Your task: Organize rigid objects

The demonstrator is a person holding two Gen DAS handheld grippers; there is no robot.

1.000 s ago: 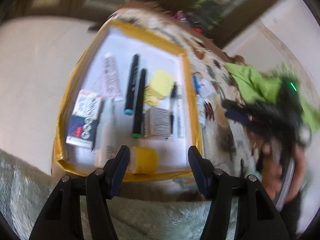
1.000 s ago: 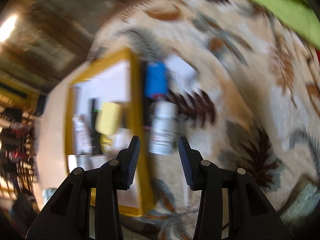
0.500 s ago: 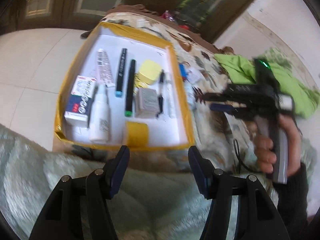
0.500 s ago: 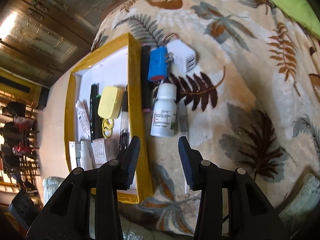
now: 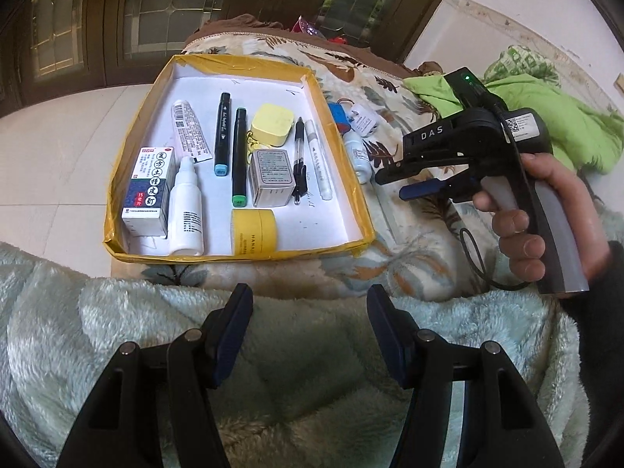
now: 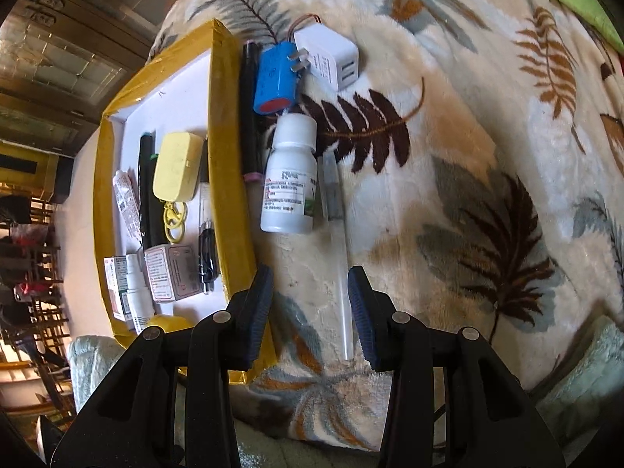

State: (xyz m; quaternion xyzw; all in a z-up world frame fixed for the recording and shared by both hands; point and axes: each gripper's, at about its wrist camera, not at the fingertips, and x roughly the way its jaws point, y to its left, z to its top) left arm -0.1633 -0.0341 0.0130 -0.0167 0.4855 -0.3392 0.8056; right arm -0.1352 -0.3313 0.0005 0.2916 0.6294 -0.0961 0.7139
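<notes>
1. Your left gripper (image 5: 308, 325) hangs over the pale fuzzy blanket (image 5: 296, 370) with its jaws wide apart and nothing between them.
2. Your right gripper (image 6: 310, 306) points steeply down at the leaf-patterned blanket (image 6: 468, 124); its jaws stand apart, holding nothing. In the left view your right hand (image 5: 546, 210) grips its handle.
3. A clear pen (image 6: 337, 241) lies on the leaf blanket, its near end between the right jaws' tips in the picture; whether a pad touches it, you cannot tell.
4. The white pill bottle (image 6: 290, 179) lies on its side just beside that pen, outside the tray.
5. Beyond the bottle sit a blue cylinder (image 6: 275, 78) and a white plug adapter (image 6: 331, 58), touching each other; a dark marker (image 6: 249, 117) lies along the tray's outer wall.
6. The yellow-edged tray (image 5: 238, 257) holds a medicine box (image 5: 150, 187), a white spray bottle (image 5: 186, 210), a tube (image 5: 191, 130), two black markers (image 5: 222, 132), a yellow case (image 5: 272, 124), a small grey box (image 5: 272, 177), a black pen (image 5: 298, 156), a white pen (image 5: 319, 160) and a yellow jar (image 5: 253, 232).
7. A green cloth (image 5: 565, 117) lies bunched at the far right.
</notes>
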